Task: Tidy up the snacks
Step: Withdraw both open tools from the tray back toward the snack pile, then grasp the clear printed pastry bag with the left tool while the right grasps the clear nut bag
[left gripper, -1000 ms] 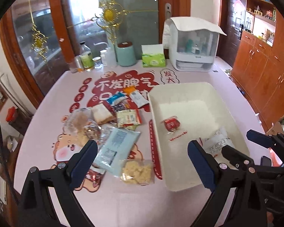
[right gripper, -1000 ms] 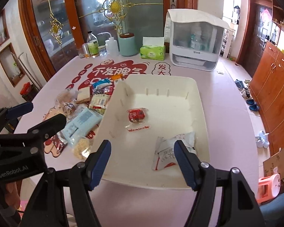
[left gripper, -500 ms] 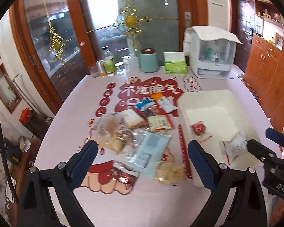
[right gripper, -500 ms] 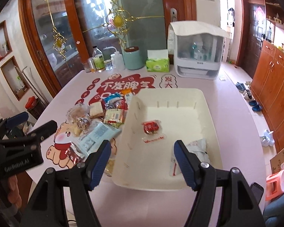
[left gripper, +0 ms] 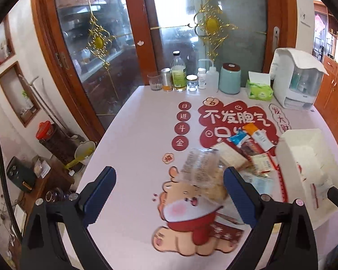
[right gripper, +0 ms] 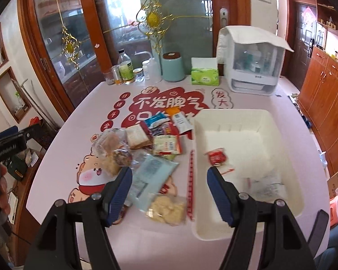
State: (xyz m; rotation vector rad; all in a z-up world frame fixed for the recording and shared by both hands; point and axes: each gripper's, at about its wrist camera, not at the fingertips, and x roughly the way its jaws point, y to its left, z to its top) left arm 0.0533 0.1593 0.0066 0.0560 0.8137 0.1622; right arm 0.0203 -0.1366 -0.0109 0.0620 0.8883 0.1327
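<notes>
Several snack packets lie in a heap on the pink table: a clear bag of pastries (right gripper: 111,150), a pale blue pack (right gripper: 152,175), a bag of yellow crisps (right gripper: 166,208), and a blue-white sachet (right gripper: 156,119). A white bin (right gripper: 216,117) to their right holds a small red packet (right gripper: 216,156) and a white pouch (right gripper: 267,187). My right gripper (right gripper: 169,193) hovers open over the crisps and the bin's left wall, holding nothing. My left gripper (left gripper: 169,191) is open over the table's left part, with the clear bag (left gripper: 201,168) blurred between its fingers but untouched.
Along the table's far edge stand bottles and jars (right gripper: 126,69), a teal canister (right gripper: 173,67), a green tissue box (right gripper: 205,76) and a white dispenser (right gripper: 250,60). Glass doors rise behind. A hand holds the left gripper at the right wrist view's left edge (right gripper: 2,189).
Both grippers swung left, away from the bin. The left one now looks at the table's left part and the heap's left edge; the right one sits over the heap's right edge. Both stayed open.
</notes>
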